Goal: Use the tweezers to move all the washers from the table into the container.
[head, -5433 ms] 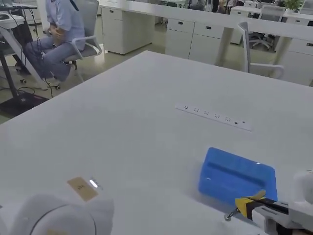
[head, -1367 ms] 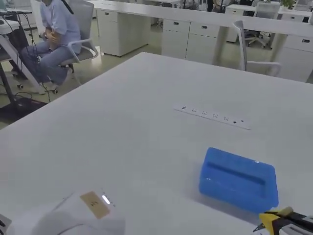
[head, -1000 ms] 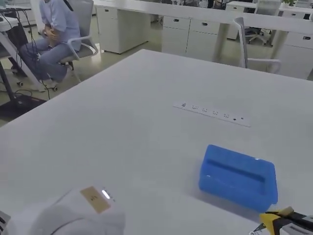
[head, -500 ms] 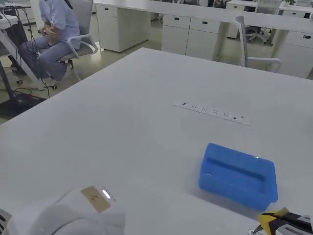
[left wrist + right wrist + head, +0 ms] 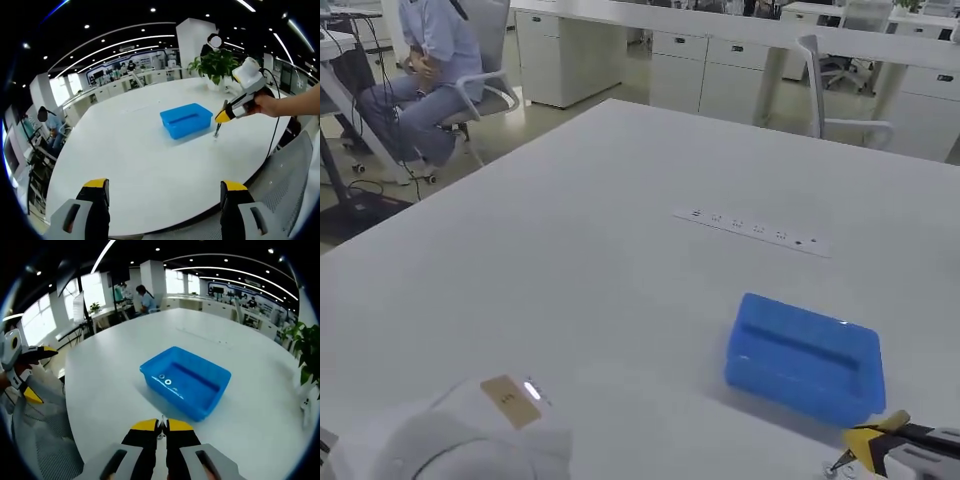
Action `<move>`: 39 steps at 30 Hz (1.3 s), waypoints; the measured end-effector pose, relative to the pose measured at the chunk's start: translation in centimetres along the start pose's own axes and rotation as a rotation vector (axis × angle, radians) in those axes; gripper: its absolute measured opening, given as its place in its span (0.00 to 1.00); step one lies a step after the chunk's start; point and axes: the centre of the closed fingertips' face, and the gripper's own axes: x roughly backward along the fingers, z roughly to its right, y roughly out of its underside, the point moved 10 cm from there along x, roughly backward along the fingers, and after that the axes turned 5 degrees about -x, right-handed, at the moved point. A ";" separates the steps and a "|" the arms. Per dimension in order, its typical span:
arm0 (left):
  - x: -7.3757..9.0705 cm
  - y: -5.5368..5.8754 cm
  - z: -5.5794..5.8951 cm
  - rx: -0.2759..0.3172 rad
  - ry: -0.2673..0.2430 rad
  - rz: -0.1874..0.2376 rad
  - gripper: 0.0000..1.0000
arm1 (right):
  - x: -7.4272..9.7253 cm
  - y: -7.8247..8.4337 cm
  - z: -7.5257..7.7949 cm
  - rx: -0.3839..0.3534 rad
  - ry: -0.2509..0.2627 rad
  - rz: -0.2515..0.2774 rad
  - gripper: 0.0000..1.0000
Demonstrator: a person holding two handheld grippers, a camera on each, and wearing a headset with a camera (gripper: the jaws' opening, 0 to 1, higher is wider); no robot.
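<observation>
A blue container stands on the white table, with two small washers lying inside near its left end. My right gripper is shut on thin metal tweezers, whose tips point at the container's near wall. In the head view the right gripper sits at the bottom right, and its tweezers point down at the table just in front of the container. My left gripper hangs open and holds nothing, well back from the container.
A white power strip lies on the table beyond the container. A person sits on a chair at the far left, off the table. A potted plant stands past the table's far side. White desks and chairs fill the background.
Since 5.4 s ago the right gripper with the tweezers has drawn back to the lower right, away from the container's front. Over the last second it has hardly moved. The container has stayed put.
</observation>
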 end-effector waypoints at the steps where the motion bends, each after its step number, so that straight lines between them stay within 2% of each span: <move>1: 0.0 0.0 0.0 -0.003 0.000 -0.003 0.94 | 0.1 -0.2 0.0 -0.006 -0.007 0.001 0.02; 7: 0.0 0.0 0.2 0.003 0.015 0.007 0.95 | 0.4 -0.9 -0.2 0.000 -0.015 0.010 0.02; 21: 0.3 0.2 -0.1 -0.002 0.015 0.007 0.95 | 0.8 -3.1 -0.3 0.005 -0.017 0.059 0.02; 39: 0.2 0.4 -0.2 0.000 0.020 -0.008 0.96 | 0.6 -5.6 -0.3 0.004 -0.005 0.123 0.02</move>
